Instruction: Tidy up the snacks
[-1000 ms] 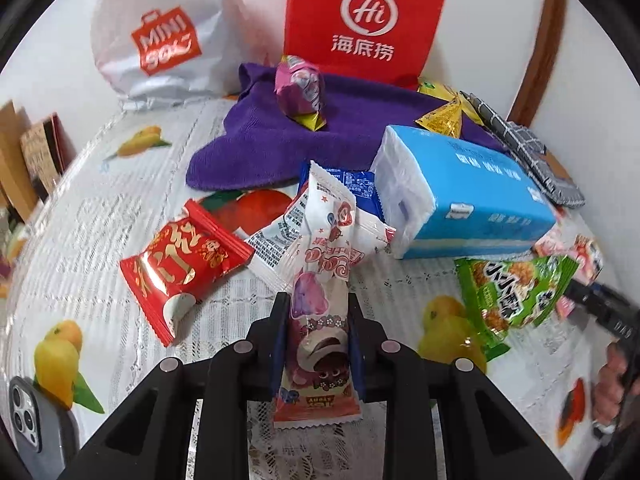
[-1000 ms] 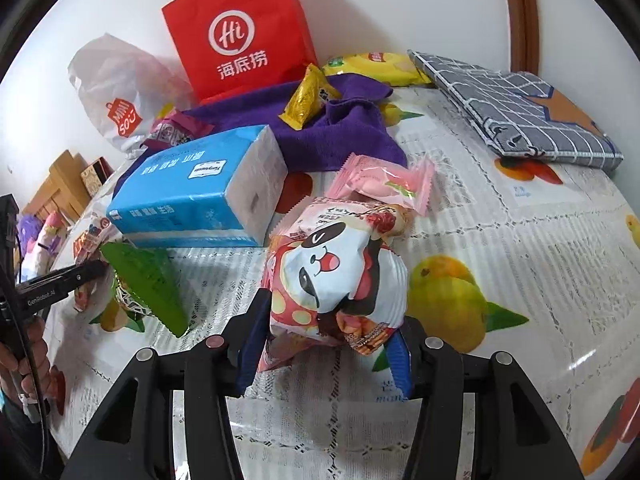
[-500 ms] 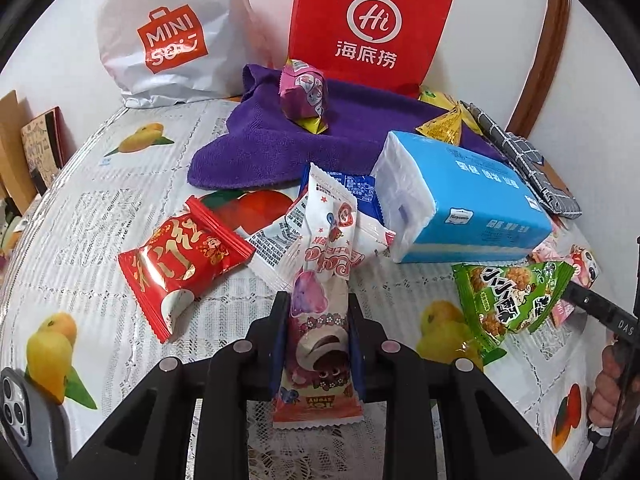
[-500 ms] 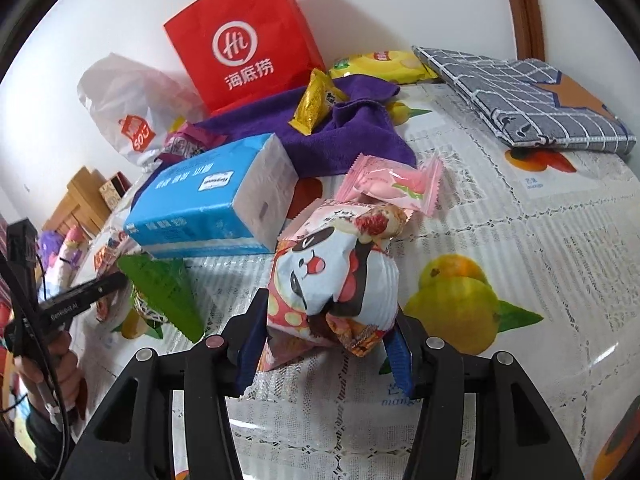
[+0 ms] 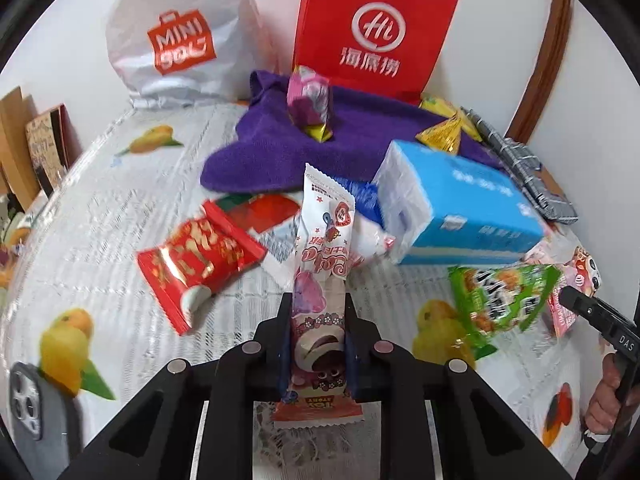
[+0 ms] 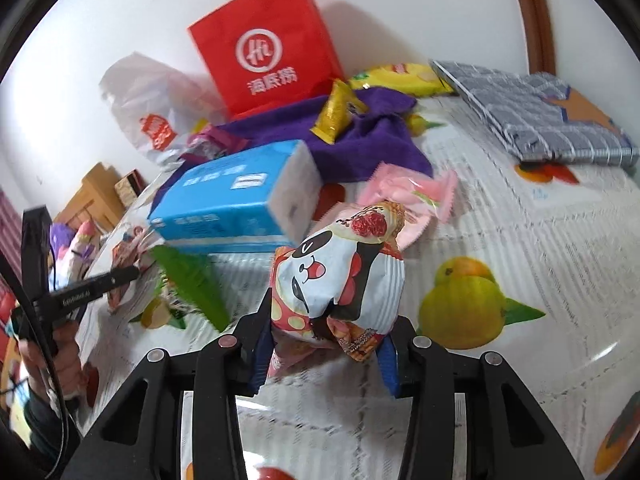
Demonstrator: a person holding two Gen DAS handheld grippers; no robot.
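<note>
The long pink snack packet (image 5: 320, 280) stands almost straight up between the jaws of the left hand-held gripper (image 5: 316, 340), its long side pointing away toward the purple cloth (image 5: 360, 136) at the back of the desk (image 5: 100, 208). The jaws are closing and pinch it near its lower end. The right hand-held gripper (image 6: 324, 352) is closing too, squeezing the puffy panda snack bag (image 6: 340, 272) just above the desk.

The left gripper (image 5: 316, 340), jaws closing, pinches a long pink-and-white plastic snack packet (image 5: 320, 276) upright above the fruit-print tablecloth (image 5: 120, 216), a shiny red foil snack packet (image 5: 196, 264) lying beside it
</note>
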